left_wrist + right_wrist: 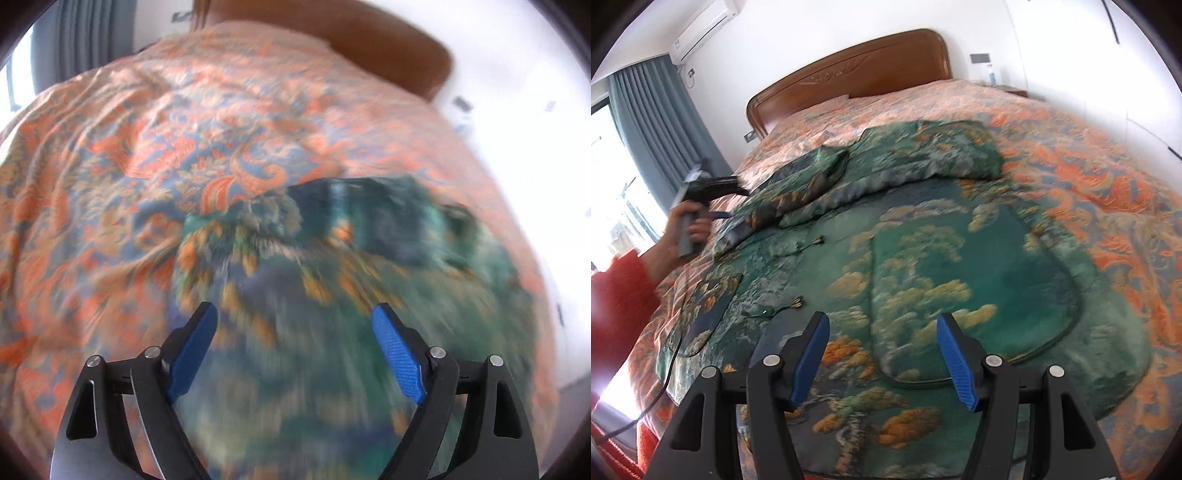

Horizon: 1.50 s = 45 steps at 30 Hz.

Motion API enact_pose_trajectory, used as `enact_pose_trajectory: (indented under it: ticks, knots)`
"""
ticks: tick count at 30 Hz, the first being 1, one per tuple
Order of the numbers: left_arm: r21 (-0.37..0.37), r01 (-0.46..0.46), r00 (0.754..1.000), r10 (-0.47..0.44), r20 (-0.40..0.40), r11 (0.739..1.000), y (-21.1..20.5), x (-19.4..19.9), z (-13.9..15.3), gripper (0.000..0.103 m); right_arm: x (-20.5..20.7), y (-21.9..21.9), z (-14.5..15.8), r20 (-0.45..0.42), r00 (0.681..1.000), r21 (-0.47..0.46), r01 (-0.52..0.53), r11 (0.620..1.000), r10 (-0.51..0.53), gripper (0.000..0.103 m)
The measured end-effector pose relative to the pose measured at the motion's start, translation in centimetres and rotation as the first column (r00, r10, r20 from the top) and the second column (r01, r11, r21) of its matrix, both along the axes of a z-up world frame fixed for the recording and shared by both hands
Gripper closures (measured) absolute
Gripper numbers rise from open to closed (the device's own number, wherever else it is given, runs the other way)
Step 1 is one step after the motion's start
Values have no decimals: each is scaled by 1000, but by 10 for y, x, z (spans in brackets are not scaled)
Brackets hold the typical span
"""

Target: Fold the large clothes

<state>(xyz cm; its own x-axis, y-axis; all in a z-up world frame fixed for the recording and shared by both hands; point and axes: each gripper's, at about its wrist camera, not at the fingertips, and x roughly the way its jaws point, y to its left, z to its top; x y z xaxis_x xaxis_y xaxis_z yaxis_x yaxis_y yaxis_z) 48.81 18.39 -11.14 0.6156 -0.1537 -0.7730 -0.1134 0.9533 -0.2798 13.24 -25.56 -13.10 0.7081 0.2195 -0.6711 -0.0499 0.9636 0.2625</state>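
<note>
Two tongs: both are held over a green garment (923, 258) spread on a bed with an orange patterned bedspread (1108, 177).
Left tongs (295, 310): released, the blue pads standing wide apart, nothing between them. The left view is smeared, so fine detail of the cloth under them cannot be told.
Right tongs (882, 317): jaws parted about halfway, empty, hovering just above the near hem of the garment without touching it.
Garment, place: flat on the bedspread, directly ahead of and beneath the right tongs; its far part is already folded over on itself, and a bunched sleeve (812, 173) lies on top toward the wooden headboard (849, 74).
Long axis: it appears to run from the near hem away toward the headboard, roughly along the line the right tongs point.
Left tongs seen from the right (709, 184): gripped in a hand (690, 232) with a red sleeve (617, 295), just beside the garment's left edge, near the bunched sleeve.
Nearer hand: the left for the sleeve and left edge, the right for the near hem.
Turning relation: the unfolded cloth lies forward of the right tongs and to the right of the left ones, so the next fold likely wants the near hem or left edge pinched and carried across.
Risk: the slippery-looking fabric may slide and undo the fold at the far end.
</note>
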Motion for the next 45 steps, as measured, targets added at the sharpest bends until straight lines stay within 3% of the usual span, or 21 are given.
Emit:
enact_pose_trajectory:
  ticks: [3, 6, 11, 13, 15, 18, 21, 23, 24, 26, 28, 29, 30, 31, 33, 36, 40, 45]
  knots:
    - [28, 61, 998, -61, 2, 998, 0, -62, 10, 10, -8, -12, 8, 32, 998, -34, 50, 998, -49, 26]
    - [57, 90, 995, -87, -45, 994, 3, -124, -2, 9, -14, -26, 16, 57, 995, -62, 82, 995, -78, 25]
    - [39, 101, 984, -94, -153, 994, 3, -204, -44, 9, -17, -68, 30, 51, 994, -126, 103, 987, -98, 24]
    - [44, 100, 980, -91, -176, 994, 2, -218, -61, 9, -11, -96, 29, -3, 994, -131, 106, 986, -108, 23]
    - [-14, 82, 981, -83, -177, 997, 3, -230, -71, 9, -3, -119, 24, -77, 989, -131, 113, 985, -123, 23]
    - [-109, 85, 981, -103, -165, 990, -1, -236, -73, 9, 9, -152, 10, -190, 976, -50, 101, 994, -109, 23]
    - [-111, 167, 970, -184, -161, 980, -19, -236, -74, 10, 19, -155, -4, -255, 967, 71, 23, 997, -4, 23]
    - [-82, 203, 960, -215, -179, 976, -29, -235, -77, 18, 24, -147, -11, -269, 962, 99, -25, 995, 50, 23]
    - [-79, 216, 954, -228, -196, 973, -32, -234, -80, 27, 28, -139, -16, -286, 954, 105, -63, 992, 91, 23]
    - [-77, 226, 947, -237, -218, 971, -34, -234, -81, 40, 35, -128, -29, -322, 940, 51, -99, 994, 110, 23]
    - [-51, 233, 941, -238, -239, 971, -36, -237, -80, 61, 37, -124, -37, -338, 932, 70, -114, 991, 131, 23]
    - [-35, 236, 939, -237, -250, 971, -38, -239, -77, 68, 38, -126, -41, -357, 925, 93, -103, 990, 130, 32]
    - [-21, 239, 937, -236, -257, 971, -41, -241, -72, 78, 39, -126, -42, -372, 918, 109, -103, 989, 137, 55]
    - [-19, 242, 937, -239, -254, 970, -41, -242, -67, 85, 40, -123, -41, -390, 907, 124, -117, 985, 157, 63]
    - [-38, 233, 943, -236, -235, 972, -42, -243, -51, 89, 38, -116, -29, -376, 912, 103, -134, 986, 163, 84]
    - [-86, 224, 954, -237, -186, 971, -36, -250, -28, 91, 42, -103, -6, -339, 926, 80, -147, 986, 166, 88]
    - [-113, 230, 956, -246, -158, 967, -34, -262, -7, 91, 41, -104, 21, -290, 942, 123, -137, 983, 168, 89]
    - [-67, 247, 948, -255, -192, 967, -32, -291, -10, 91, 26, -109, 39, -253, 947, 143, -164, 976, 196, 90]
